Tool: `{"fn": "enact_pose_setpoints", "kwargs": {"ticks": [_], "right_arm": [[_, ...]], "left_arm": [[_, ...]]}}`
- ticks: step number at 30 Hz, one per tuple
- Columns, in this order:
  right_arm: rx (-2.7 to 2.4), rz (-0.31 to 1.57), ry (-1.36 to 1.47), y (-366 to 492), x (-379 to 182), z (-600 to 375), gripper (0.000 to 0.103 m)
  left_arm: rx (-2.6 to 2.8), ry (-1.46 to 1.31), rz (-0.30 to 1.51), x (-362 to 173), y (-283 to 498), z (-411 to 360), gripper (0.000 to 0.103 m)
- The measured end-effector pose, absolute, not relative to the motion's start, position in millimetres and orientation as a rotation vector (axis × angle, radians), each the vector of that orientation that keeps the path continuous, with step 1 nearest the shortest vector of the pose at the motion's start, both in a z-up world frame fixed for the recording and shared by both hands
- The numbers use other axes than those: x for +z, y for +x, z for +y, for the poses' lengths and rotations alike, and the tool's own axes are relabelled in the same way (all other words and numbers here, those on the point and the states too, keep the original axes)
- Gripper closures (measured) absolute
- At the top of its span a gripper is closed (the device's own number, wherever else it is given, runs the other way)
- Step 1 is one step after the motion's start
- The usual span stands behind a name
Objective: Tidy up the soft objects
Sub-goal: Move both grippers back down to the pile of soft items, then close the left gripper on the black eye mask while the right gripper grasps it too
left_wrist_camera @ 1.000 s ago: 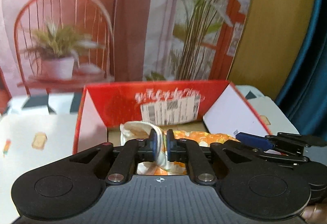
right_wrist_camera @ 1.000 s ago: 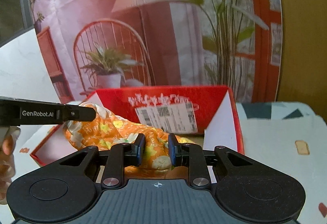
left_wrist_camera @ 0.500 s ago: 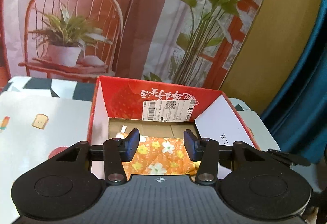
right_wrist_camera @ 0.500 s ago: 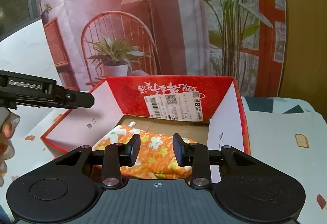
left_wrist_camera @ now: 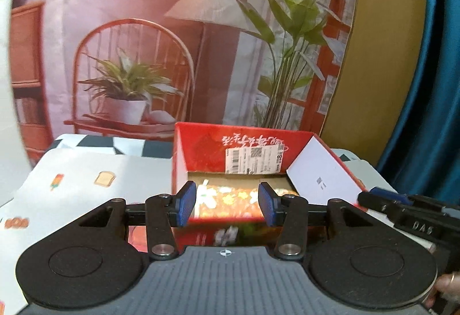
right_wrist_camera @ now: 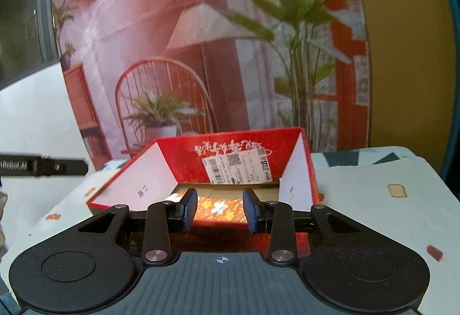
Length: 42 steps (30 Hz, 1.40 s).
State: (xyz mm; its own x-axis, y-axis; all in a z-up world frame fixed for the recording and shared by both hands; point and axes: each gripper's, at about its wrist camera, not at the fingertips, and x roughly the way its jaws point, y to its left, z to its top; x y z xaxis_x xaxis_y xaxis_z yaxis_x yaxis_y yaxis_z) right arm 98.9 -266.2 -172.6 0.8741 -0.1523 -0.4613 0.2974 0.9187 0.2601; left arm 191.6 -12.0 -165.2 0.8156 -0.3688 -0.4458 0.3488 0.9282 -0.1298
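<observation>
Left gripper (left_wrist_camera: pixel 227 207): spread wide, blue pads (left_wrist_camera: pixel 185 207) apart, nothing between them, held short of the near wall of a red box (left_wrist_camera: pixel 201 148). Right gripper (right_wrist_camera: pixel 220 210): likewise spread, empty, blue pads (right_wrist_camera: pixel 191 210) well apart, hovering before the same box (right_wrist_camera: pixel 184 146).

Orange cloth (left_wrist_camera: pixel 230 201) with white and yellow flowers lying flat on the brown cardboard floor inside the box, seen between the fingers of the left gripper; from the right wrist camera, the same cloth (right_wrist_camera: pixel 220 208) low in the box, touched by neither tool.

On the far inner wall of the box, white brush-style script printed upside down, too stylised to read. Below it a white shipping label (left_wrist_camera: pixel 253 161) with a barcode, a square code and a large "8", also upside down; small print not legible. Same label (right_wrist_camera: pixel 237 166) in the right view, tilted. White side flaps (left_wrist_camera: pixel 322 181) open outward, each with a small dark mark, not readable.

Box resting on a white table cover (left_wrist_camera: pixel 86 168) printed with toast, ice lolly and small red motifs.

Right tool's body at the right edge of the left view, lettered "DAS" (left_wrist_camera: pixel 422 227). Left tool's arm at the left edge of the right view, lettering cut off, roughly "nRobot.AI" (right_wrist_camera: pixel 13 165).

Behind, a printed backdrop (left_wrist_camera: pixel 143 27) of chair, lamp and potted plants.
</observation>
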Motion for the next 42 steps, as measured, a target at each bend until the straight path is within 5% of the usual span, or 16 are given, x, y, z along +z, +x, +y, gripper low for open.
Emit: {"fn": "enact_pose_setpoints", "kwargs": {"ticks": [16, 42], "right_arm": [[-0.243, 0.498, 0.313, 21.6, -195.8, -207.1, 0.070], [-0.350, 0.631, 0.409, 1.6, -223.2, -225.0, 0.061]], "left_arm": [[-0.329, -0.054, 0.569, -216.7, 105.8, 3.8, 0.054], [-0.296, -0.089, 0.655, -237.3, 108.3, 14.0, 0.054]]}}
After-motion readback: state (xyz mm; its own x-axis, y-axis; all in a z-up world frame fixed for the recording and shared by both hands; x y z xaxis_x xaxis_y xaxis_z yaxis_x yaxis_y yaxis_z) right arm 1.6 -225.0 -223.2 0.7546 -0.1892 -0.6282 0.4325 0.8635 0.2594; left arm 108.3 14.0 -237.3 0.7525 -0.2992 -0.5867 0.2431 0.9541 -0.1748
